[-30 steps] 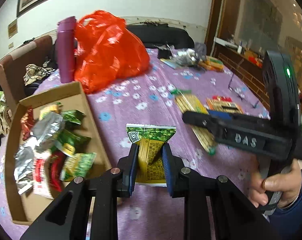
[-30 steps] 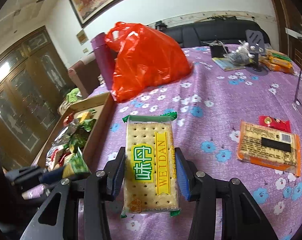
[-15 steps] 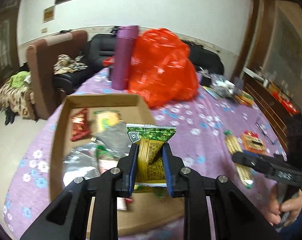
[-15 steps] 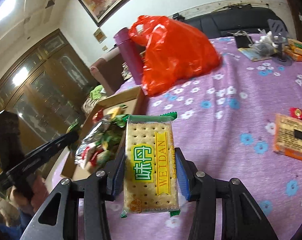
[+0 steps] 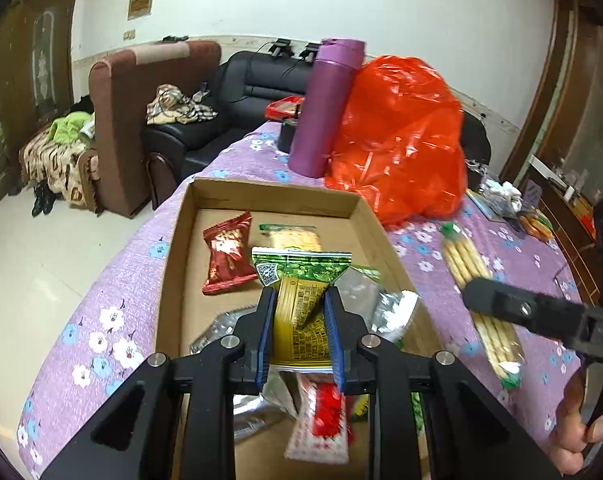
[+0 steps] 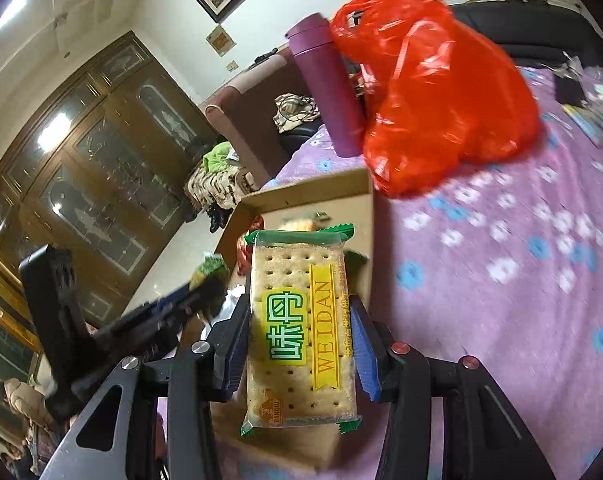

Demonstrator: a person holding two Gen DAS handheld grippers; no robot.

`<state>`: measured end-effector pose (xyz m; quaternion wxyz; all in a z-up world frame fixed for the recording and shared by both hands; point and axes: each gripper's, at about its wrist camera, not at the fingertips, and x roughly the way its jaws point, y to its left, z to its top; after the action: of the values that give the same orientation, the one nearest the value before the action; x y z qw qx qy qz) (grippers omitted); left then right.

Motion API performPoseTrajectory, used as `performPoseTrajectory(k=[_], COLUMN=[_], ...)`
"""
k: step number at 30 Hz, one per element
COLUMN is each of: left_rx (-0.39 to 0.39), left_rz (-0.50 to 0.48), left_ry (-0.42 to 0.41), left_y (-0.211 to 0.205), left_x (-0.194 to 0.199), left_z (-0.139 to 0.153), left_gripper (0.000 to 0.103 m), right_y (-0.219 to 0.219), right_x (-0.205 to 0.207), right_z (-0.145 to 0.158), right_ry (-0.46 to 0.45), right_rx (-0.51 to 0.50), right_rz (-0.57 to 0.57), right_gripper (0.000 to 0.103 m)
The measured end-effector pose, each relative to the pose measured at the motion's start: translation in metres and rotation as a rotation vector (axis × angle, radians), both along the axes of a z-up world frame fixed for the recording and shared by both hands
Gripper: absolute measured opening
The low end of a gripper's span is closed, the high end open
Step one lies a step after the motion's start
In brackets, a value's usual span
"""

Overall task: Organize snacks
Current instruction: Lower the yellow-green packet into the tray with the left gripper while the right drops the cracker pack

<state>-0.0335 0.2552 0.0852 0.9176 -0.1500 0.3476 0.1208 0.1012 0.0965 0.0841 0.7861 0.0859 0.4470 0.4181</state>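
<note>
Left gripper (image 5: 300, 322) pinches a green-and-yellow snack packet (image 5: 301, 292) – crimped top edge, QR code, printed yellow back – above the cardboard box (image 5: 169, 264), which holds a red wrapped snack (image 5: 226, 254) and foil packets. Right gripper (image 6: 301, 344) clamps a WEIDAN cracker pack (image 6: 301, 320) – clear wrap, green ends, yellow band – over the box's near right corner.

Below left claw (image 5: 299, 330): open cardboard box (image 5: 173, 264) on purple flowered counter (image 5: 113, 280); beyond box, tall purple flask (image 5: 327, 108) beside crinkled red plastic bag (image 5: 401, 136).
</note>
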Motion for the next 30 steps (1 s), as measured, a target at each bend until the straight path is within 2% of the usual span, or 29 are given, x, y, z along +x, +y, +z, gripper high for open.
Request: performPoseTrajectory(k=[10, 14, 19, 30], left_rx=[-0.044, -0.040, -0.033, -0.021], left_rz=[0.053, 0.049, 0.058, 0.070], left_ry=[0.063, 0.056, 0.072, 0.092], left_y=[0.021, 0.020, 0.021, 0.021], left_x=[0.018, 0.017, 0.017, 0.015], left_z=[-0.017, -0.015, -0.017, -0.022], left_gripper=[0.023, 0.023, 0.023, 0.024], right_y=[0.064, 0.080, 0.091, 0.094], right_x=[0.047, 0.055, 0.057, 0.046], right_z=[-0.022, -0.035, -0.047, -0.045], right_ry=[0.049, 0.063, 0.074, 0.036], right_rx=[-0.061, -0.092, -0.118, -0.136], right_rz=[-0.028, -0.038, -0.037, -0.014], right_gripper=[0.051, 0.051, 0.051, 0.052])
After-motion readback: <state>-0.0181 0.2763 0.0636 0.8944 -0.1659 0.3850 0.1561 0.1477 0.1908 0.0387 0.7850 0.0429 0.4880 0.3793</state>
